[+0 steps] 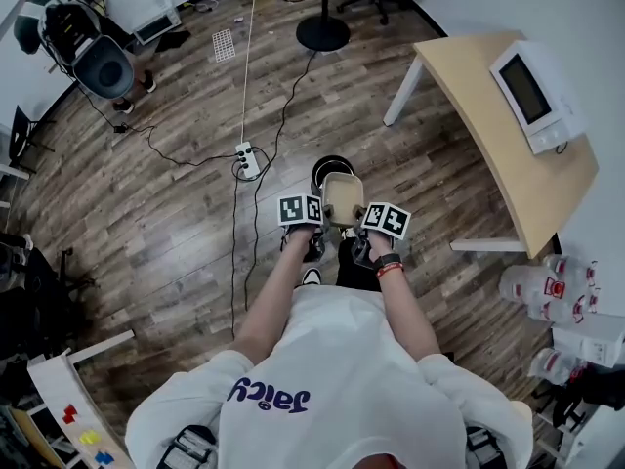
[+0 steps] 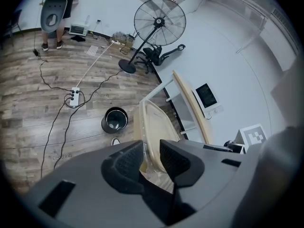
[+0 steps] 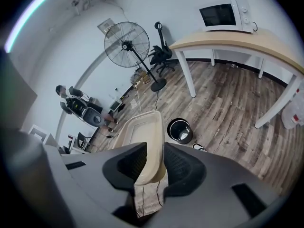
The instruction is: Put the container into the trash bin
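A beige, shallow plastic container is held up between my two grippers over the wooden floor. My left gripper is shut on its left rim and my right gripper on its right rim. In the left gripper view the jaws pinch the container's thin edge. In the right gripper view the jaws clamp the container's wall. A round black trash bin stands on the floor just beyond the container, which partly hides it. The bin shows open-topped in both gripper views.
A light wooden table with a white microwave stands at the right. A power strip and cables lie left of the bin. A fan's base is farther off. Plastic bottles sit at the right edge. Another person stands far left.
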{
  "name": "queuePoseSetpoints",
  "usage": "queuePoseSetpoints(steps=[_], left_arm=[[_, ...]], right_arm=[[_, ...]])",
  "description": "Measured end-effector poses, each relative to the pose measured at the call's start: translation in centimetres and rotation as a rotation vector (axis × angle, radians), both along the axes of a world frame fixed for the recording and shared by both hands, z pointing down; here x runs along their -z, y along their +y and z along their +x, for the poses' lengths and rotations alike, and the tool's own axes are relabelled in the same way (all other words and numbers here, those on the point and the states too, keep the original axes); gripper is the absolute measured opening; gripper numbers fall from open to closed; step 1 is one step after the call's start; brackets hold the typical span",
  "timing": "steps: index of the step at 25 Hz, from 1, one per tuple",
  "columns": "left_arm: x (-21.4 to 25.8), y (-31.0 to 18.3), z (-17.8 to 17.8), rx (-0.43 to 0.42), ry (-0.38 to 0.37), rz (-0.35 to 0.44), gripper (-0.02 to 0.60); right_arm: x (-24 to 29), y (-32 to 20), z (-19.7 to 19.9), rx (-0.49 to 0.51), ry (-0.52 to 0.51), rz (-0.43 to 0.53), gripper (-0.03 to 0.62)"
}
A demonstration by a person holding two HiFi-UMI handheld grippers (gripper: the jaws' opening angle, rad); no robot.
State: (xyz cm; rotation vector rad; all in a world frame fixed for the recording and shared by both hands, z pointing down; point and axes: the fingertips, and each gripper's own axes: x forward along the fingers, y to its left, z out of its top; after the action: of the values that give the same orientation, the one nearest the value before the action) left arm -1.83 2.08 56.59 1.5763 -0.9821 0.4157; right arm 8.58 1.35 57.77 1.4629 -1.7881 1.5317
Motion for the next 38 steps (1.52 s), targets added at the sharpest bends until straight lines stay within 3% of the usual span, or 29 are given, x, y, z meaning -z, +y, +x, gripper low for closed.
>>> queuePoseSetpoints(steps=[15, 27, 38], left_arm=[[-4.2, -8.7, 4.7, 0.063, -0.02, -0.08, 0.12], [-10.2, -13.9, 4.8, 0.094, -0.014, -0.152, 0.12], [-15.8, -16.0, 3.2, 0.144, 0.0, -0.258, 0.12]], right_arm=[[-4.5, -9.3, 4.7, 0.032, -0.018, -0.105, 0.107], [-10.2, -14.7, 4.7, 0.08, -0.021, -0.177, 0.109], [-16.3, -17.3, 3.1, 0.101, -0.03, -0.3, 0.11]])
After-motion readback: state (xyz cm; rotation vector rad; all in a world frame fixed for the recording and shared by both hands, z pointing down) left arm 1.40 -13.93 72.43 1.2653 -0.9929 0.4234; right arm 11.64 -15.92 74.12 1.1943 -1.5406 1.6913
